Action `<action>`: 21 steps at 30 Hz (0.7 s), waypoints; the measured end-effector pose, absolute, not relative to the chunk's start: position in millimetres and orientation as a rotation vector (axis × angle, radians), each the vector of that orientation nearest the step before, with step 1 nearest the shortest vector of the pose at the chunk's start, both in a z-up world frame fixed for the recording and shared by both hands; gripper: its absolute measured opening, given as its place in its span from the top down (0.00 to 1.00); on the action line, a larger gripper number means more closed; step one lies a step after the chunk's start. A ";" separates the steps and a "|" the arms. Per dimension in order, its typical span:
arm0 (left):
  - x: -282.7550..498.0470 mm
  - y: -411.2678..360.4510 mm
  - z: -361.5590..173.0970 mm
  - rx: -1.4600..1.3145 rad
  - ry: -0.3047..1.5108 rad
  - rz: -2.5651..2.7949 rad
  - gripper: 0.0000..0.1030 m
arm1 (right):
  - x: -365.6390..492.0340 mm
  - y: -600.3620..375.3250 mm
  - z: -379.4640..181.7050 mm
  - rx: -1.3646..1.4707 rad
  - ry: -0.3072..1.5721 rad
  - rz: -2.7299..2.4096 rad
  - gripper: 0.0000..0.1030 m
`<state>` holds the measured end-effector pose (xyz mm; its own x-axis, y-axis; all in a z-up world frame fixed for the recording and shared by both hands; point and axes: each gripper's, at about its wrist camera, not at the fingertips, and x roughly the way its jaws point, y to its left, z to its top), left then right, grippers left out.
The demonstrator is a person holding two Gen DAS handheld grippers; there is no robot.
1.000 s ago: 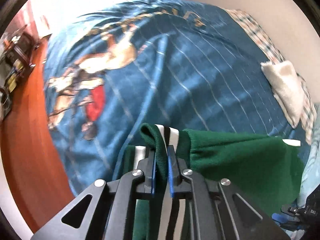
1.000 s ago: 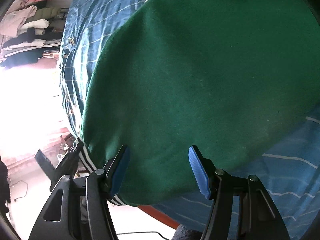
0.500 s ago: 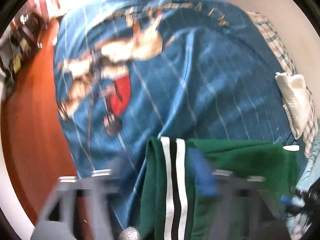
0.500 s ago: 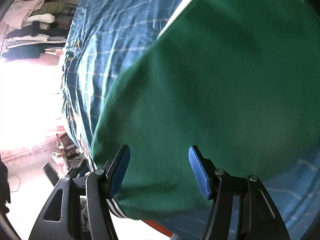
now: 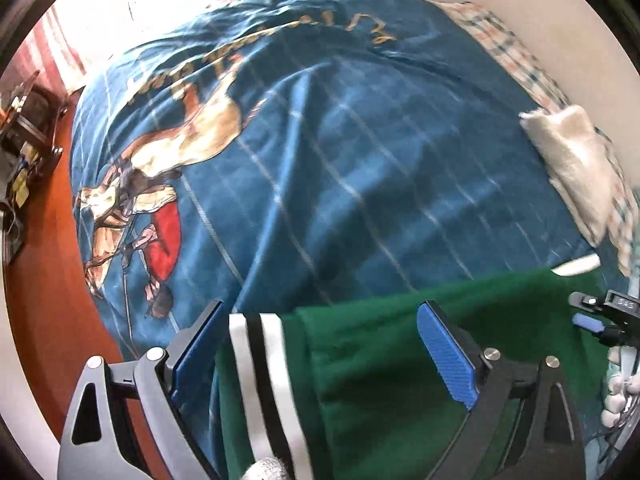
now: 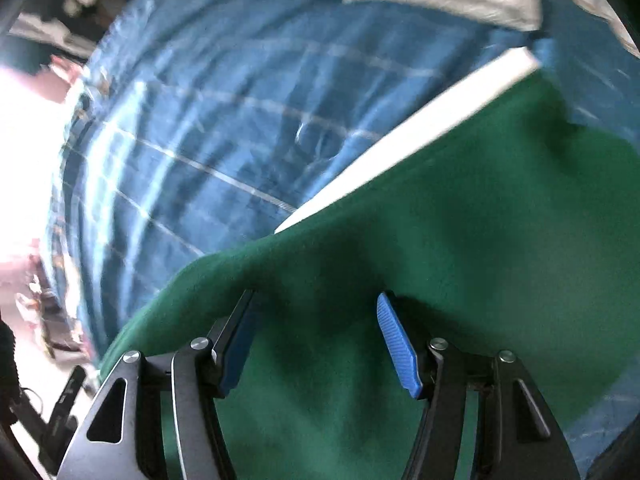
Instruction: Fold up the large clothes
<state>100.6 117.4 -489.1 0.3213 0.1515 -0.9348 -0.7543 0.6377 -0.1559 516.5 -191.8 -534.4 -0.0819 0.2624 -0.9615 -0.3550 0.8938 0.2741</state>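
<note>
A large green garment (image 5: 384,360) with a white-and-black striped band (image 5: 264,380) lies on the blue bedspread (image 5: 320,140), at the near edge. My left gripper (image 5: 320,344) is open and empty, jaws wide apart just above the garment. In the right wrist view the green garment (image 6: 420,260) shows a white edge strip (image 6: 404,144). My right gripper (image 6: 320,344) is open above the cloth, holding nothing. The right gripper's tips also show at the right edge of the left wrist view (image 5: 600,316).
A white folded towel (image 5: 572,160) lies at the bed's right side by the wall. A plaid sheet (image 5: 508,48) shows beyond the bedspread. The red-brown floor (image 5: 44,280) and a dark shelf unit (image 5: 24,128) lie left of the bed.
My left gripper opened and let go of the garment's striped hem, which now lies on the bed. My right gripper, open throughout, pulled back toward the garment's white edge.
</note>
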 end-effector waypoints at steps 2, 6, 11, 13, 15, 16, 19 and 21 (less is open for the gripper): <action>100.5 105.0 -481.2 -0.633 1.101 0.630 0.07 | 516.2 -231.4 -512.4 -0.056 1.521 0.446 0.39; 90.8 79.6 -489.5 -0.672 1.212 0.628 0.06 | 524.2 -329.3 -514.8 0.001 1.554 0.206 0.39; 16.4 72.0 -485.7 -0.940 1.167 0.767 0.07 | 522.3 -381.3 -587.7 0.073 1.742 0.158 0.39; -16.6 68.1 -485.9 -1.067 1.126 0.805 0.07 | 522.0 -381.1 -584.1 0.062 1.729 0.138 0.39; -48.8 59.1 -493.8 -1.218 1.076 0.781 0.07 | 517.1 -379.0 -568.6 0.061 1.712 0.142 0.38; -57.9 52.8 -498.4 -1.261 1.070 0.765 0.07 | 509.4 -376.6 -559.6 0.094 1.704 0.154 0.38; -74.1 27.8 -524.2 -1.394 1.060 0.664 0.07 | 487.2 -379.4 -537.0 0.171 1.704 0.173 0.38; -79.7 12.7 -538.8 -1.471 1.003 0.631 0.07 | 465.5 -381.9 -522.7 0.198 1.710 0.166 0.37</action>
